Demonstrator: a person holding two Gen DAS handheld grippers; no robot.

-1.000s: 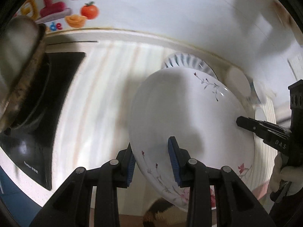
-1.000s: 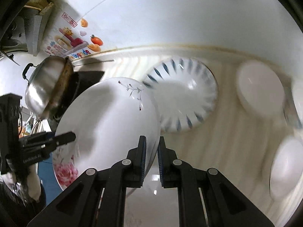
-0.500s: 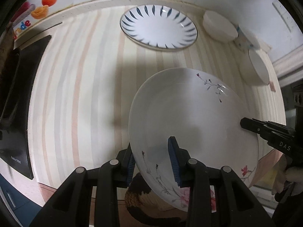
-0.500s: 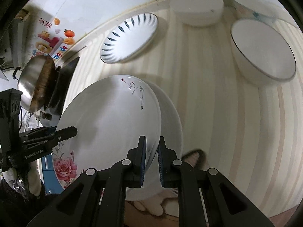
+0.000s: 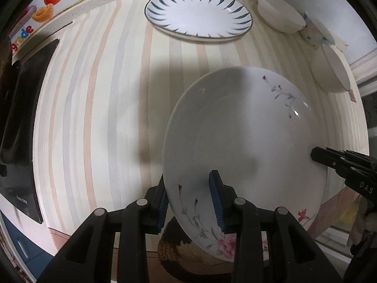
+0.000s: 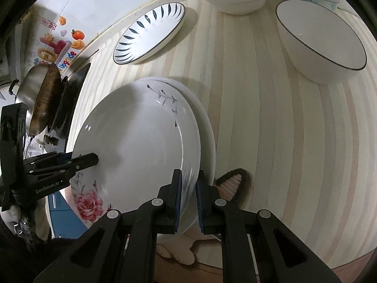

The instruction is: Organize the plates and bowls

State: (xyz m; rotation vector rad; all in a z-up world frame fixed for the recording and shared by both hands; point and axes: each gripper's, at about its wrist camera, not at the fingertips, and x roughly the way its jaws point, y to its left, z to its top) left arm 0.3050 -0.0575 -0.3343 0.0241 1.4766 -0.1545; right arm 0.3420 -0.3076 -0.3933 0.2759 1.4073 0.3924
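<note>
Striped counter point(image 5: 99, 99), pale cream, grey and peach bands, carries everything. Black cooktop point(image 5: 21, 122) at counter's left edge. Steel pan point(image 6: 40, 94) with browned inside tilted on cooktop. White wall point(image 6: 99, 2) behind counter's back edge, colourful fruit sticker point(image 6: 59, 44) near back left corner. Blue cabinet front point(image 6: 61, 214) below counter's front edge. Brown slipper point(image 6: 232, 185) on floor beyond front edge.

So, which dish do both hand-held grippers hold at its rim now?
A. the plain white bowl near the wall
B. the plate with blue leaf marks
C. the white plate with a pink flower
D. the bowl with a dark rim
C: the left hand-held gripper and the right hand-held gripper each clamp an edge of the white plate with a pink flower; the other dishes stand untouched on the counter.
</note>
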